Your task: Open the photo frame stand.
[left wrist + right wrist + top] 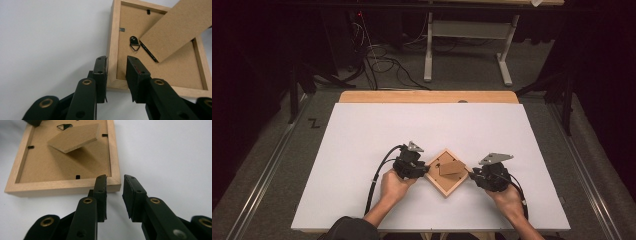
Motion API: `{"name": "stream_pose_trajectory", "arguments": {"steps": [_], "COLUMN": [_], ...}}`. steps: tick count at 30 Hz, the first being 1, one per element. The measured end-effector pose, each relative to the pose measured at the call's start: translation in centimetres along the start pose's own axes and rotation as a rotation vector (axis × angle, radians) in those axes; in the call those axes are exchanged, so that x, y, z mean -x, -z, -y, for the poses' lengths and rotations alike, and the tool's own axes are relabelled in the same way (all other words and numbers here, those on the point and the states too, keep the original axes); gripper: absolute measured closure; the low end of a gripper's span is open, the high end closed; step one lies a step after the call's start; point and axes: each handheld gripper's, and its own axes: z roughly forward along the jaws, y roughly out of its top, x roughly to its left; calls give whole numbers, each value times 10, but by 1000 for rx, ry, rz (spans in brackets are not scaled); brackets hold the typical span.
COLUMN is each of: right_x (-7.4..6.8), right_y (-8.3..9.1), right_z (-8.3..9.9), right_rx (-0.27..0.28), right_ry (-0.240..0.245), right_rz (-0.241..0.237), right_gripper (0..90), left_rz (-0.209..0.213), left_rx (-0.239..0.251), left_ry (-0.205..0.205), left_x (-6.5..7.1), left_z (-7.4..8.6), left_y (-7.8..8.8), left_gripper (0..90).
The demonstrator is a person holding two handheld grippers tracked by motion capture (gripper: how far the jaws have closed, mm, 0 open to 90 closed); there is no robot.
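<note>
Frame (pixel 446 172) lies face down near your edge of the table (pixel 362 135), turned like a diamond, its backing board up and the easel stand (pixel 453 166) swung out from the back. You look to be at the bracing step: both tongs have come to opposite corners, and nothing is lifted. Your left gripper (pixel 117 65) straddles the wooden rail at its corner, one jaw outside against the wood, the other inside over the backing; the gap is narrow, but the inner pad seems to stand off the rail, so I would not call it a grip yet. Ahead of it, you can see the hanger ring (pixel 134 43) and a small retaining tab (pixel 122 29). Your right gripper (pixel 114 185) sits at the opposite corner, jaws also narrow with nothing between them; the corner lies just beside the left jaw. Next, I judge, you need to pinch the left rail firmly, then bring the right tongs in to work the stand or a tab, without skidding the frame.
</note>
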Motion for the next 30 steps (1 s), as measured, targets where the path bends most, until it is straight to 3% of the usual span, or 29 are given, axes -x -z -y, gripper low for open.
{"name": "stream_pose_trajectory", "arguments": {"steps": [7,17,30], "right_x": [7,10,13], "right_y": [-5,-7,-11], "right_z": [-4,-5,-8], "right_rx": [14,23,34], "right_ry": [-9,-22,-29], "right_rz": [9,8,6], "right_gripper": [742,748,751], "left_rz": [8,46,78], "left_rx": [-19,0,9], "left_ry": [-22,4,2], "left_x": [7,10,14], "left_z": [4,13,22], "left_y": [4,6,10], "left_gripper": [708,714,717]}}
